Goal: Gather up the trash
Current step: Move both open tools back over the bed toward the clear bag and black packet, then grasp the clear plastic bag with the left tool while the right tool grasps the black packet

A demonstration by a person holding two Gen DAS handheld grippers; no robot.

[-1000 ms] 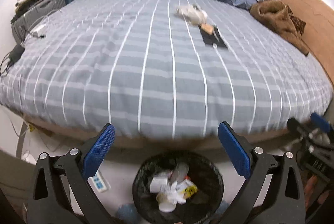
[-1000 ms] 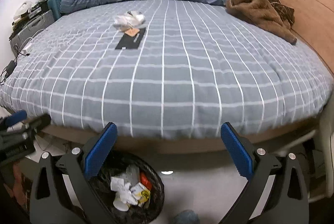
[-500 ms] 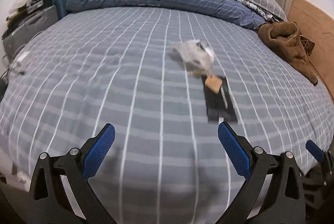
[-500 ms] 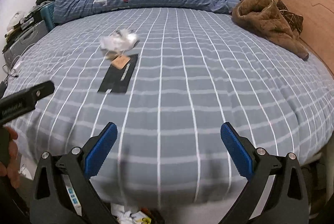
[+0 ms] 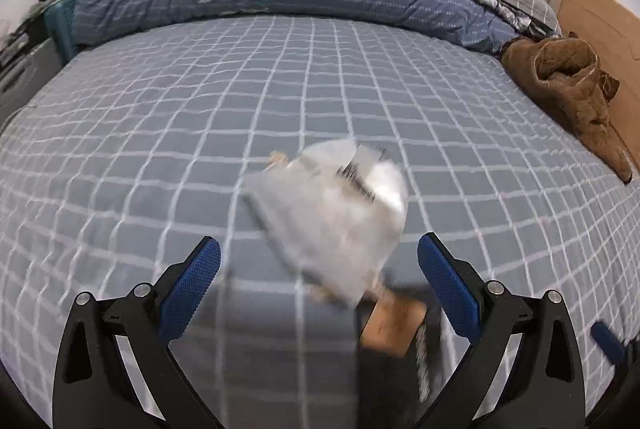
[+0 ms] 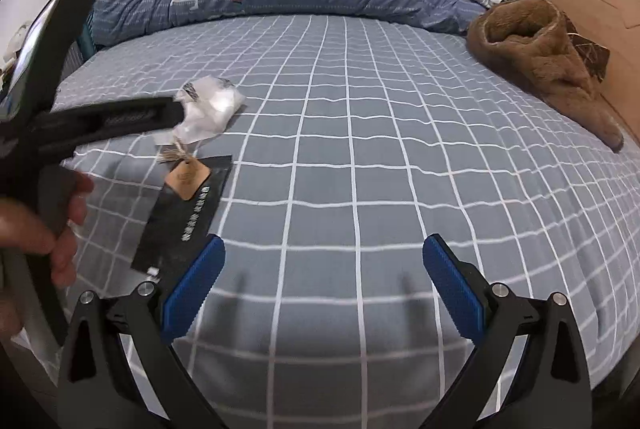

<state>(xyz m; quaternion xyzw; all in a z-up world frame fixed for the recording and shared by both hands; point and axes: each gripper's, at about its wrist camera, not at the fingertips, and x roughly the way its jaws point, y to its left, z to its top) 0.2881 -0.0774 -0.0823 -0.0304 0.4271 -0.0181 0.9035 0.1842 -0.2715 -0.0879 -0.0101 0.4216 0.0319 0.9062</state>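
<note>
Jaws wide on both grippers, left gripper and right gripper; one crumpled plastic bag, one brown tag, one black card.

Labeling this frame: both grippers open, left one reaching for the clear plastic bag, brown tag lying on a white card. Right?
One thing is off: the brown tag lies on a black card, not a white one, as the right wrist view shows. The rest holds: left gripper and right gripper are open, and the left one is at the clear plastic bag.
</note>
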